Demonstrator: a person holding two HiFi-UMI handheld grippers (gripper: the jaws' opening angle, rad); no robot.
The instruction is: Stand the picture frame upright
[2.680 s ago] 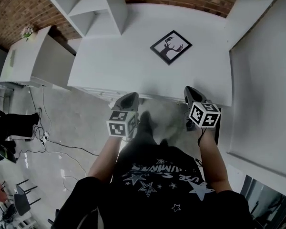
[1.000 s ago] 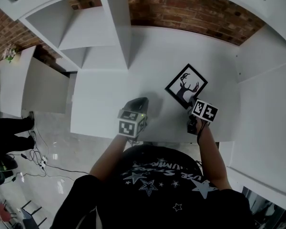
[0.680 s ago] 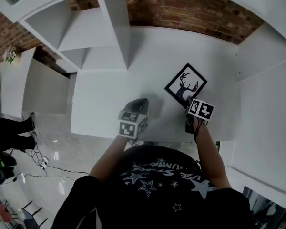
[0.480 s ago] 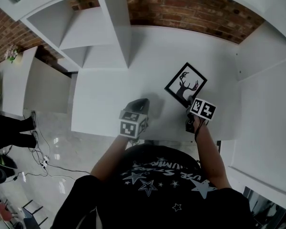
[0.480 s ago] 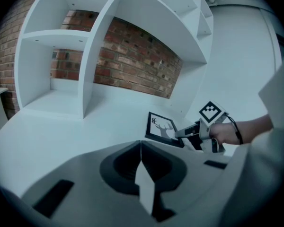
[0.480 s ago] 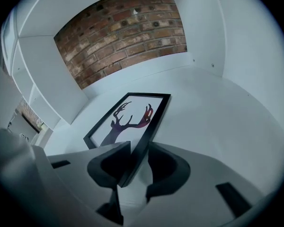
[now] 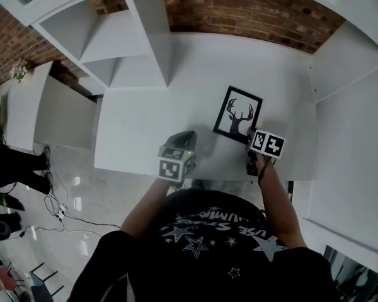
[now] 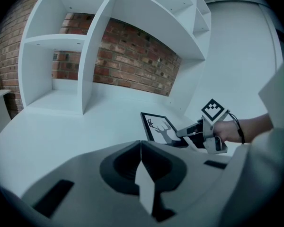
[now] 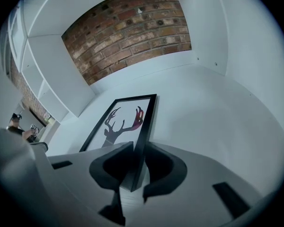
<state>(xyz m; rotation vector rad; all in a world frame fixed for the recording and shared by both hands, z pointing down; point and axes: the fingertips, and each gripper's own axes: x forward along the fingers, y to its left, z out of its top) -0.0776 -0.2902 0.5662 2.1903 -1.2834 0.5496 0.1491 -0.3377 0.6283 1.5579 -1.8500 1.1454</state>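
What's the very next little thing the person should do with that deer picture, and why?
Probably lift the right gripper a little, tipping the picture frame up off the table. Its jaws have just been closing and now pinch the frame's near edge, while the frame lies flat. The left gripper, shut and empty, sits apart.

Picture frame (image 7: 238,113) on desk (image 7: 145,131) — shelves (image 7: 113,36) to left
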